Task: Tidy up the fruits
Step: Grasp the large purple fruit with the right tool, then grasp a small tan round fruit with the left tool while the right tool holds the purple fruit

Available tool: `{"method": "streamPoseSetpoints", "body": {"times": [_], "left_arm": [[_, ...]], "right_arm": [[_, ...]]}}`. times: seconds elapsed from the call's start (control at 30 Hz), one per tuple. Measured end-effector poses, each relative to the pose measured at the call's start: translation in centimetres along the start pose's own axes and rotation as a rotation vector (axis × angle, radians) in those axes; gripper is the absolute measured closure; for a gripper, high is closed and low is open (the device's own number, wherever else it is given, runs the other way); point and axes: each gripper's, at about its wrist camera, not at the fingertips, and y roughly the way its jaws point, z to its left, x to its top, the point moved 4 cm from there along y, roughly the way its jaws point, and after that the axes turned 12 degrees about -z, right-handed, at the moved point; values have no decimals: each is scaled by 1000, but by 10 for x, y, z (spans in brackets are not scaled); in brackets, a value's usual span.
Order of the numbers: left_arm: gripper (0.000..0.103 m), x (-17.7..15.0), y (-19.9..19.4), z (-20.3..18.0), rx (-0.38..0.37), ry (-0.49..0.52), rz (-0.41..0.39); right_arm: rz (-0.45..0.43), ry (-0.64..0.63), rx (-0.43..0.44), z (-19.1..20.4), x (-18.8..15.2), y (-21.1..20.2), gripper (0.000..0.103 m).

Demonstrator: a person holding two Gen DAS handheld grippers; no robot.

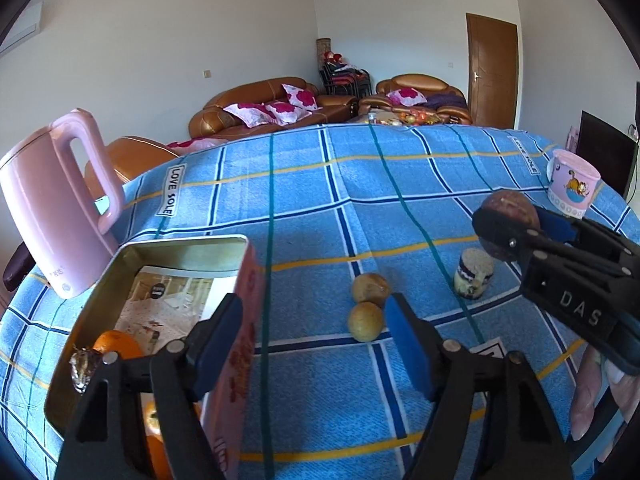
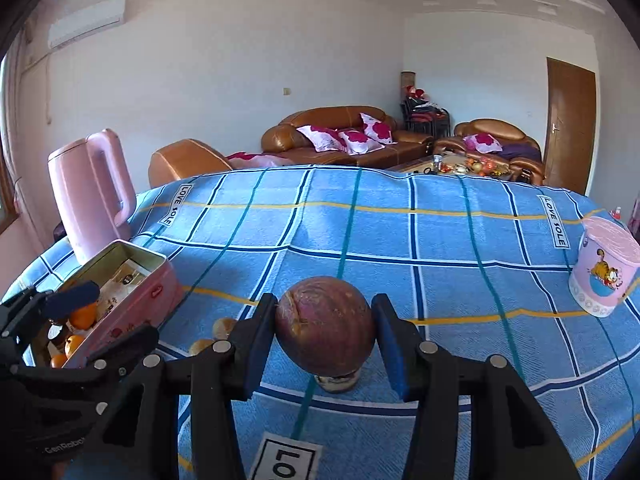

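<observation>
Right gripper [image 2: 325,330] clamps passion fruit [image 2: 325,326] | left gripper [image 1: 316,344] half-open astride tin [image 1: 240,320] wall, holding nothing | risk: round fruit slips

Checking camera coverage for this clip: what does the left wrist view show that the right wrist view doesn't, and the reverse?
Left wrist only: a foil-wrapped item inside the tin.
Right wrist only: the wall air conditioner.
Both: the right gripper clamping the purple fruit, the tin, oranges, two yellowish fruits, the pink kettle, and the cartoon cup.
</observation>
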Motion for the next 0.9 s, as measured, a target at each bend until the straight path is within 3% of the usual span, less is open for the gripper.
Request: {"method": "streamPoseSetpoints", "body": {"times": [0.1, 0.3, 0.4, 0.9], "left_arm": [[32, -2, 9, -13, -38, 12, 37], [52, -16, 38, -27, -56, 33, 161], [76, -18, 43, -24, -90, -7, 190], [76, -8, 24, -11, -71, -63, 73]], "right_arm": [[-10, 40, 0, -9, 2, -2, 53], [-23, 49, 9, -11, 2, -4, 52], [-24, 53, 13, -12, 2, -4, 52], [-43, 26, 42, -7, 2, -11, 52]]}}
